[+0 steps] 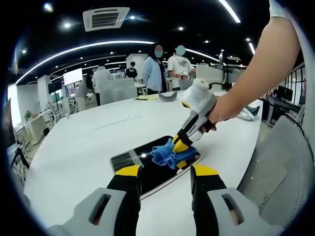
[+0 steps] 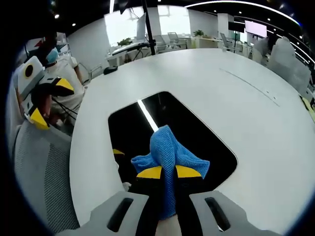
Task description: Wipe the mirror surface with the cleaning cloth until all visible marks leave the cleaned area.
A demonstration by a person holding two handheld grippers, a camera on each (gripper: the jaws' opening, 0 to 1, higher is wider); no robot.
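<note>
A dark mirror (image 1: 147, 150) lies flat on the white table (image 1: 88, 142). A crumpled blue cloth (image 1: 170, 155) rests on its right part. My right gripper (image 1: 181, 143), held by a hand, comes down from the right and is shut on the cloth. My left gripper (image 1: 166, 172) hovers open just in front of the mirror's near edge, holding nothing. In the right gripper view the cloth (image 2: 167, 147) is pinched in my right gripper (image 2: 168, 172) over the mirror (image 2: 192, 130), which reflects a ceiling light. The left gripper (image 2: 50, 102) hangs open at the far left, off the table.
Several people stand beyond the table's far side (image 1: 157, 69). A grey object (image 1: 167, 96) and a yellow sheet lie near the far edge. A grey mesh chair (image 1: 280, 162) stands close on the right, and is also seen as a chair (image 2: 44, 172) beside the table edge.
</note>
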